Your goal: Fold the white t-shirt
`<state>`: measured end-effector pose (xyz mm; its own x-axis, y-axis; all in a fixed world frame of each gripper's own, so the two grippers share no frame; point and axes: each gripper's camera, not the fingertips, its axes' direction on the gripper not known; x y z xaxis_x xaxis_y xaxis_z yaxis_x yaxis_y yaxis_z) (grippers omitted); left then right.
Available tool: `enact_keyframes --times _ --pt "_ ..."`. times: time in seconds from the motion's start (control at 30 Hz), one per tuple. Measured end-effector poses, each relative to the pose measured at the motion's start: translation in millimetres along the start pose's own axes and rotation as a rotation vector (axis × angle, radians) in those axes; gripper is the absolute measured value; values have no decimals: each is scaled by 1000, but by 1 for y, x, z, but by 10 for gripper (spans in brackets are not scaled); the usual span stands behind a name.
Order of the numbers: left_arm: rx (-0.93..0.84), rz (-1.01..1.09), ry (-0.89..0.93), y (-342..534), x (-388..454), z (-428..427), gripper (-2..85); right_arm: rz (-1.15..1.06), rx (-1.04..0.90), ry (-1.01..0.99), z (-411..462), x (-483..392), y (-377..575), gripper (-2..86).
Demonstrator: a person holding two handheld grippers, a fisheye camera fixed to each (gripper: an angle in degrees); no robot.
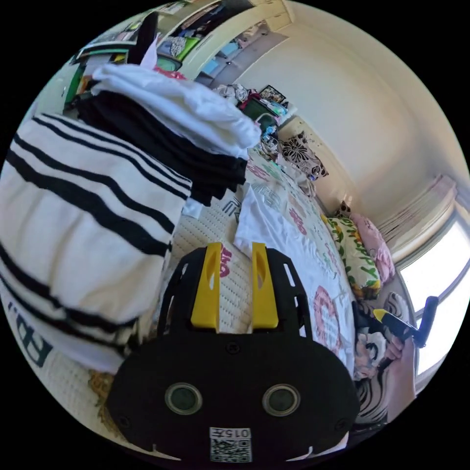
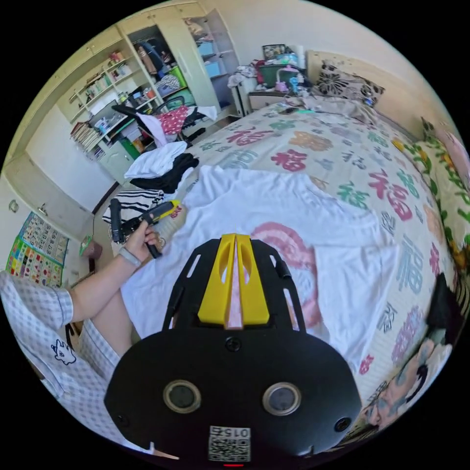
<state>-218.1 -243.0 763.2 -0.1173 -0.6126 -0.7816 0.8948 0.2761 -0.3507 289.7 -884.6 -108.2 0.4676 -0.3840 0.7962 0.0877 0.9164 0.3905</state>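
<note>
Here the right gripper [image 2: 235, 240] hangs over the white t-shirt [image 2: 274, 215], its jaws pressed almost together with nothing caught between them. The shirt lies spread flat on the bed [image 2: 342, 147], probably laid out so it can be folded. The left gripper [image 1: 235, 252] hovers low at the bed's edge, jaws apart and empty, just beside a stack [image 1: 147, 132] of folded clothes, likely finished pieces set aside. The bedcover carries large printed characters; the grippers' own labels are too small to make out.
</note>
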Motion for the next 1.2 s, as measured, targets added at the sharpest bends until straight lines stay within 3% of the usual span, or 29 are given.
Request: enact_keyframes --times 0.23,0.37,0.77,0.93,1.07,1.2 --pt "-51 -124 91 -39 -41 -21 0 -91 -54 73 101 -69 -134 47" --pt "-53 -106 102 -48 -48 -39 -7 -76 -167 14 175 -95 -209 70" --pt "-5 -190 214 -58 -60 -96 -9 -32 -424 157 298 -122 -323 92" --pt "-2 -181 206 -61 -55 -105 -9 2 -378 176 297 -115 -334 9" --pt "7 -170 221 -60 -49 -109 -9 29 -312 82 269 -93 -336 -4" --pt "44 7 252 -58 -13 -113 -9 87 -173 -7 220 -53 -324 -6"
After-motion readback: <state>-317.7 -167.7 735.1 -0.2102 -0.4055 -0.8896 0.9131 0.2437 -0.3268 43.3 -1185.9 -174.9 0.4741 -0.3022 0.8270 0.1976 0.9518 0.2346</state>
